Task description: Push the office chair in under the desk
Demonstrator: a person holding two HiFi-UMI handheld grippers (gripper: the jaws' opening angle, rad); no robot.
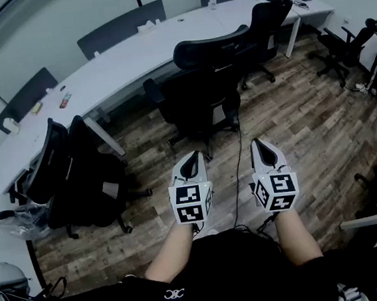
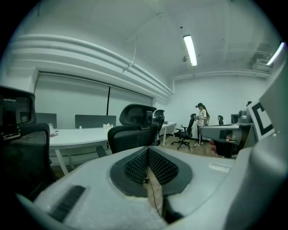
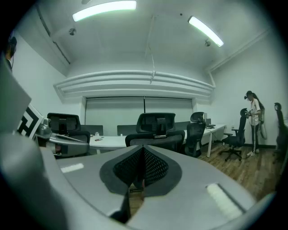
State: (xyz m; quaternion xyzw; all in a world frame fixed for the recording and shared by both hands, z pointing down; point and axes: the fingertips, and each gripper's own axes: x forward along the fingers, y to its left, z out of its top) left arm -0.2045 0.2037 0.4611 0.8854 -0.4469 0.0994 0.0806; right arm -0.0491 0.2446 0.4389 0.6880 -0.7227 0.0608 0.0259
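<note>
the left gripper (image 1: pixel 191 161) and the right gripper (image 1: pixel 260 149) are held side by side, low in the head view, above the wood floor (image 1: pixel 309 123), both aimed forward. each one's 2 jaws are pressed together, ribbed pads meeting along a single seam, with nothing pinched between them.

the office chair (image 1: pixel 201 89) is black, with a mesh back and a headrest. it stands straight ahead of the 2 grippers, with its back turned towards them. it is apart from both; a strip of bare floor lies between the jaw tips and the chair's wheeled base. in the head view it sits a little nearer the left gripper's line than the right's. in the left gripper view it shows just above the closed tips and slightly left of them, while in the right gripper view it is centred over the seam.

beyond the chair runs the long white desk (image 1: pixel 122 62), and the chair stands on the floor at its near edge, its headrest overlapping that edge in the head view. a thin dark cable (image 1: pixel 236 174) trails across the floor from the chair towards the person, passing between the 2 grippers.

2 more black chairs (image 1: pixel 75 175) stand at the left, and another (image 1: pixel 265 23) stands farther along the desk to the right. a person (image 2: pixel 201 117) stands far off beside a chair.
</note>
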